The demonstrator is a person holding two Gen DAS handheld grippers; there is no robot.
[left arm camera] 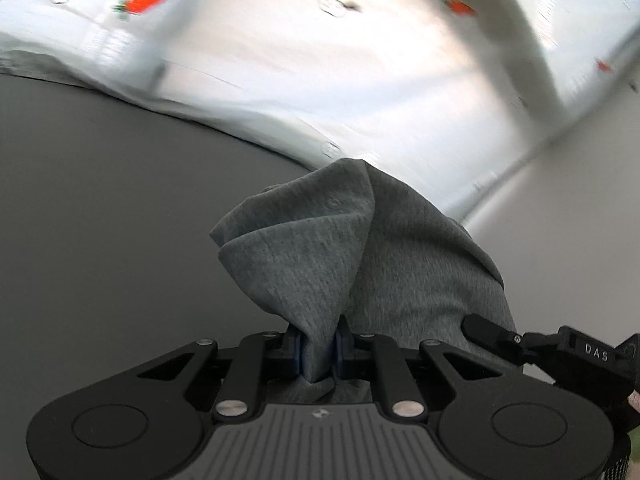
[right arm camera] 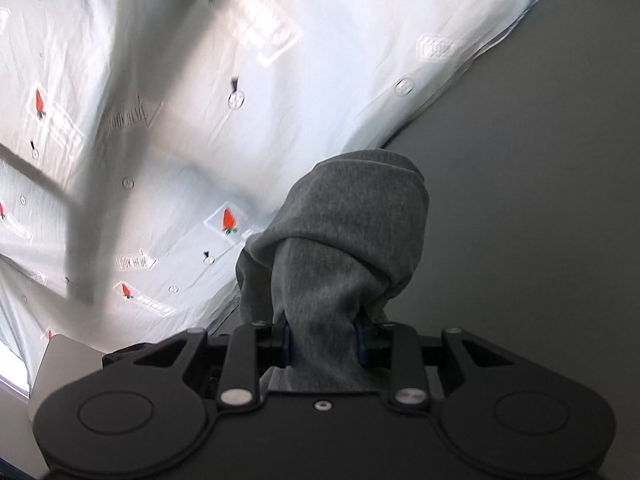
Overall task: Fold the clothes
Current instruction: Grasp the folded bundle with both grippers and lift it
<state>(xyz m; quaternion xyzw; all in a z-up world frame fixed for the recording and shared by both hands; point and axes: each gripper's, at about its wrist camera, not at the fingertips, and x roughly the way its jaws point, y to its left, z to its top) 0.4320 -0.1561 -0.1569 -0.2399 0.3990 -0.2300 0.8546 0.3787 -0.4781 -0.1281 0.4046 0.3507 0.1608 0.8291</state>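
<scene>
While both black two-finger grippers stay out of each other's way, I read the grip from each wrist view. My left gripper [left arm camera: 320, 350] has its jaws nearly together, pinching a thin bunch of the soft grey knitted garment [left arm camera: 340, 248] at the lower centre of the frame. My right gripper [right arm camera: 323, 344] stands a little wider, its blue pads [right arm camera: 285, 344] clamped on a thicker rolled wad of the same cloth, which mounds up in the middle of that view. Beyond the cloth, across the upper part of both frames, lies a white printed sheet with small red carrot motifs [right arm camera: 280, 92], blurred; a plain grey surface [left arm camera: 120, 220] fills the left of the left view. I judge the fabric light, limp and slightly stretchy: it drapes and creases freely, so it will sag between the holds and won't keep a shape by itself. Corners or hem edges look the best places to hold, pinched shallow, not in bunches like these.
</scene>
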